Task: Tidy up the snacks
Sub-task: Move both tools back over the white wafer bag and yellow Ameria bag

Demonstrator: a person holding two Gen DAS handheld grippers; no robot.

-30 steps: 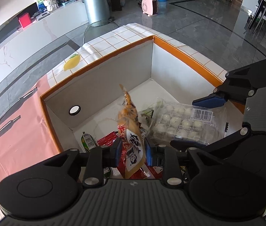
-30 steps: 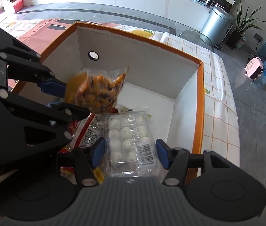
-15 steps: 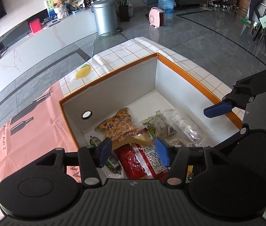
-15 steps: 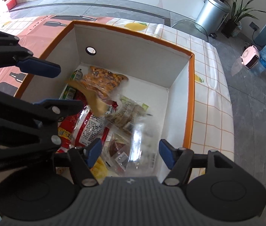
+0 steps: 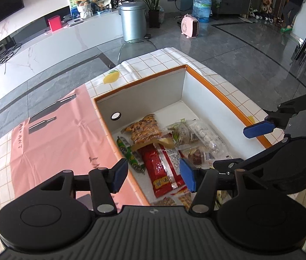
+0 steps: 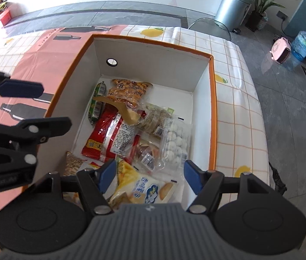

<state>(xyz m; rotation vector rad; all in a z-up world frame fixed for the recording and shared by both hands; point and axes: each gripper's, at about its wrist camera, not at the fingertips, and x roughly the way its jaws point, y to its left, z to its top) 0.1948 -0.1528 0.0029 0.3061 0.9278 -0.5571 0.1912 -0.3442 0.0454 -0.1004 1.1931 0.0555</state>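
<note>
A white box with an orange rim (image 5: 207, 82) (image 6: 153, 43) holds several snack packs. An orange nut bag (image 5: 145, 130) (image 6: 129, 92) lies at its far end, partly on a red packet (image 5: 161, 164) (image 6: 107, 138), with a green sausage (image 5: 129, 153) to the left. A clear tray of white balls (image 5: 207, 134) (image 6: 174, 143) lies by the right wall. My left gripper (image 5: 154, 177) hangs open above the near left corner, nothing between its fingers. My right gripper (image 6: 150, 174) is open above a yellow biscuit pack (image 6: 144, 186); one of its fingers (image 5: 259, 127) shows over the right rim.
The box sits on a checked cloth with a pink panel (image 5: 55, 134). Beyond the table stand a clear chair back (image 5: 135, 47), a metal bin (image 5: 132, 21) and a pink heater (image 5: 190, 25). A person (image 5: 293, 2) is far off at the back right.
The left gripper let go of the orange bag and the right let go of the clear tray; both packs dropped into the box. Both grippers opened and rose away from it.
</note>
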